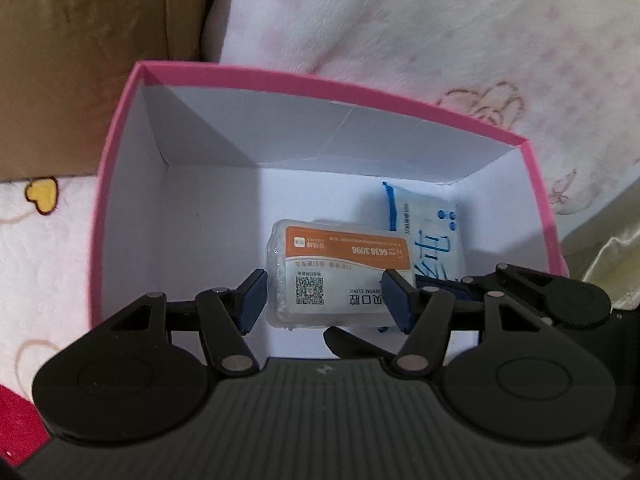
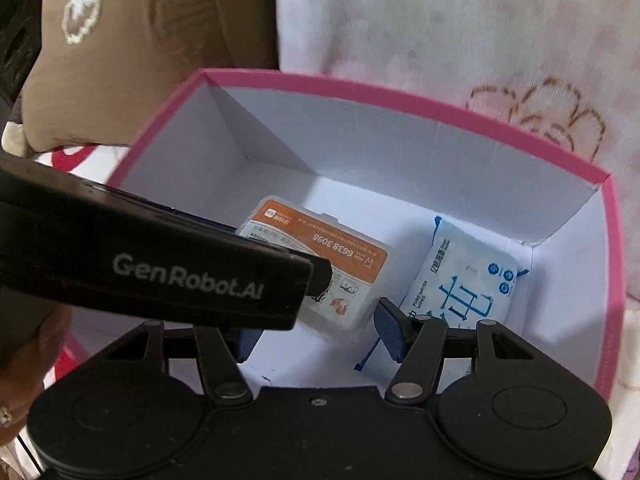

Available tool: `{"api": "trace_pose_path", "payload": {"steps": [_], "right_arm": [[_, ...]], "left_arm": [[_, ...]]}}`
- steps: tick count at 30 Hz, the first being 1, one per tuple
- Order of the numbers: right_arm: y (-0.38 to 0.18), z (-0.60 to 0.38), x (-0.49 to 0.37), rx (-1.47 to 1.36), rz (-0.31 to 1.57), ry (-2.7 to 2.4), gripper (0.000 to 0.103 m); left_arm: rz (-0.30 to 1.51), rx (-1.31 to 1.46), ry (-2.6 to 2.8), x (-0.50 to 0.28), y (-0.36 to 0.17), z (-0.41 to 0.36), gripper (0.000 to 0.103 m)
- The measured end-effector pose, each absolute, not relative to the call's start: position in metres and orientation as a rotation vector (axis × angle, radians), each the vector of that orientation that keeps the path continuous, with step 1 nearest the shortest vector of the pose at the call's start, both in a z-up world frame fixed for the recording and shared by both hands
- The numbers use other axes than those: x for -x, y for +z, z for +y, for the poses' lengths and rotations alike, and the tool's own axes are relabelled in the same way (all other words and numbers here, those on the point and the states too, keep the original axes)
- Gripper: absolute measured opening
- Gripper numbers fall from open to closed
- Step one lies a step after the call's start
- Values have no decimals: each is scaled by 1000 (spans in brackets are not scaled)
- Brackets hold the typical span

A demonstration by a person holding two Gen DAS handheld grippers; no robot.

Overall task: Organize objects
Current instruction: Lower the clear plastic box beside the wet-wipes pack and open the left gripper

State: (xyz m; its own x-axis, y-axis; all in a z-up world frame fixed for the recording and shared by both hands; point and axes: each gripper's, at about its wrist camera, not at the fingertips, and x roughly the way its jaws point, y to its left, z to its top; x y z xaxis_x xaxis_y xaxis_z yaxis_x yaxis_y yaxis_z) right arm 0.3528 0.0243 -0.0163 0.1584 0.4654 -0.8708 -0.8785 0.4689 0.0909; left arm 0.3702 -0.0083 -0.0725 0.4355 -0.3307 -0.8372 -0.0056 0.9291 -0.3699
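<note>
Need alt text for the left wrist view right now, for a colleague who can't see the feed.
The left gripper hangs with open jaws over a pink box with a white inside. On the box floor lie a clear plastic case with an orange dental clinic label and a blue-and-white wet wipes pack to its right. The box sits on pink-patterned white fabric.

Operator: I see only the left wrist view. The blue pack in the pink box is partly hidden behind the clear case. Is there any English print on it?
Observer: Yes. In the right wrist view the pack shows the words "PURE WATER WIPES" near its lower left edge.
Operator: Thank you. Are the right jaws holding something? I see them only from the side.
Observer: No. The right gripper has its jaws apart, and nothing is clamped between them.
</note>
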Motion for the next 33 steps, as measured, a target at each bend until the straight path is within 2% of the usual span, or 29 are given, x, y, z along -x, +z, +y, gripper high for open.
{"api": "trace_pose_path", "payload": {"steps": [5,8,15,18,22,25,33], "right_arm": [[-25,29,-363,490,1033,975,65],[-27,31,-368,501,1057,961,65],[-35,29,-364,530,1023,947,57],[-35,32,-362,562,1007,935,60],[-34,31,-362,562,1023,892,60],[-33,27,-362,548,1034,902,52],[-11,-3,-346,475,931,895,53]], "left_arm": [[1116,378,-205,-383,-85,-8,60],[1129,382,-209,-389,-88,-9,54],[1126,355,-180,-395,-93,-17,53],[1127,374,-147,-400,-95,-16,49],[1128,368,-142,-403,-94,-19,48],[1124,380,-143,-403,-95,-17,47],[1087,375,-199,-390,-85,-10,50]]}}
